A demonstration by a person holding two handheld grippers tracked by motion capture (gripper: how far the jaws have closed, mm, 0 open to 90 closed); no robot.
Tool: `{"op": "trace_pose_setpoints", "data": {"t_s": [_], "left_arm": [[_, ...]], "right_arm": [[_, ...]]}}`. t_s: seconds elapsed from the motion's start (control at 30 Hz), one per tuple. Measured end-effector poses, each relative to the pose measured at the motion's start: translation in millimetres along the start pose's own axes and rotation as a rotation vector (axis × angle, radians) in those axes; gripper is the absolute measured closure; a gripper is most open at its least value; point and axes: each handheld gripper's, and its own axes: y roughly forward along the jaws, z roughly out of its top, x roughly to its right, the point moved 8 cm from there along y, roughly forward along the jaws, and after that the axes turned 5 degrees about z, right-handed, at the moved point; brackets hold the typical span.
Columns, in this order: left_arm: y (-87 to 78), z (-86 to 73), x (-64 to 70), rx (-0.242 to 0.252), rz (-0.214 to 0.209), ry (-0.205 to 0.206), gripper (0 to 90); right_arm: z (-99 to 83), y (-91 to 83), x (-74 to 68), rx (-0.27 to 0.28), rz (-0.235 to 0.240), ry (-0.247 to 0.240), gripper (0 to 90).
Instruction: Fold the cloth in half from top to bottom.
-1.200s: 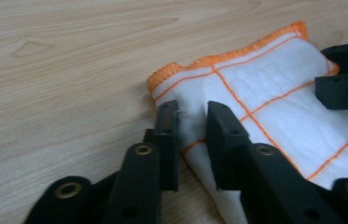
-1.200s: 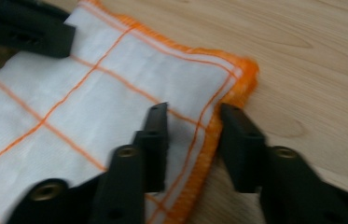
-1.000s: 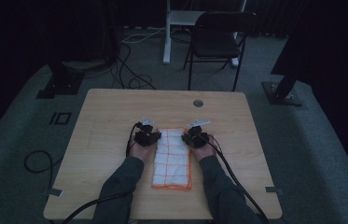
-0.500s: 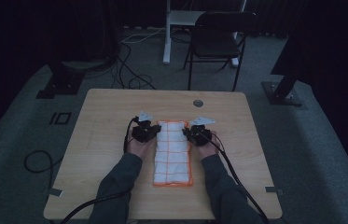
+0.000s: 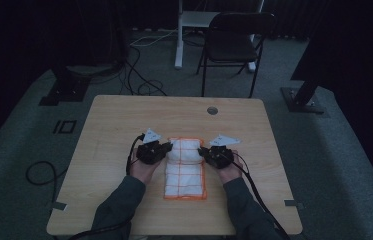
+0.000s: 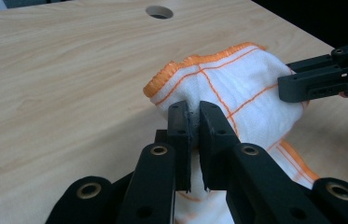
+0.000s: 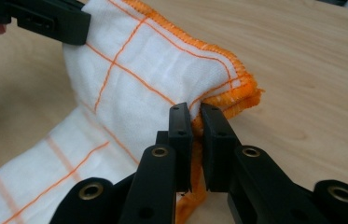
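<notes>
Lying long from near to far on the wooden table [image 5: 114,130], the white cloth with orange lines [image 5: 186,175] has its far end lifted. Left gripper [image 5: 155,151] and right gripper [image 5: 215,155] each pinch a far corner, equally near.

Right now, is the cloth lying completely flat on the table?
No: the left gripper and right gripper pinch the cloth and lift its far end.

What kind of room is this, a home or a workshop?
Probably a lab or recording studio: dark curtained walls, loose cables on grey carpet, metal stand bases, and one wooden table with a folding chair.
</notes>
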Motion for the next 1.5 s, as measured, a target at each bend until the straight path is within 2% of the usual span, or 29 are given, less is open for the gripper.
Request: {"op": "trace_pose_setpoints", "data": {"t_s": [0.2,0.37,0.53,0.63,0.8,0.97,1.23,1.33,1.5], "left_arm": [[-8.9,-21.7,8.6,-0.012,-0.025,-0.028,84.5],[-9.6,-37.9,15.7,-0.039,-0.031,-0.035,83.8],[-8.2,-59.5,19.1,-0.082,-0.034,-0.047,80.7],[-8.9,-64.9,17.3,-0.092,-0.034,-0.059,75.9],[-12.4,-60.5,13.7,-0.070,-0.024,-0.059,68.4],[-16.2,-47.9,7.5,-0.030,-0.017,-0.074,63.2],[-14.1,-32.3,-6.2,0.008,0.009,-0.127,57.2],[-10.8,-32.2,-8.3,-0.004,0.008,-0.142,55.6],[-0.3,-34.6,-4.6,-0.038,-0.018,-0.164,52.8]], "right_arm": [[-15.5,-5.1,-15.2,-0.015,0.017,-0.009,83.8],[-32.4,-4.1,-22.3,-0.058,0.023,-0.009,82.1],[-43.2,-6.0,-25.1,-0.105,0.039,-0.008,78.3],[-45.0,-6.4,-24.7,-0.118,0.042,-0.004,75.5],[-46.4,-5.4,-24.6,-0.128,0.043,-0.012,75.2],[-46.7,-5.3,-24.7,-0.129,0.042,-0.014,75.2],[-47.1,-5.2,-25.5,-0.130,0.038,-0.016,73.0],[-47.5,-4.7,-25.0,-0.132,0.036,-0.016,69.4],[-46.8,-5.4,-24.2,-0.130,0.033,-0.014,62.8]]}}
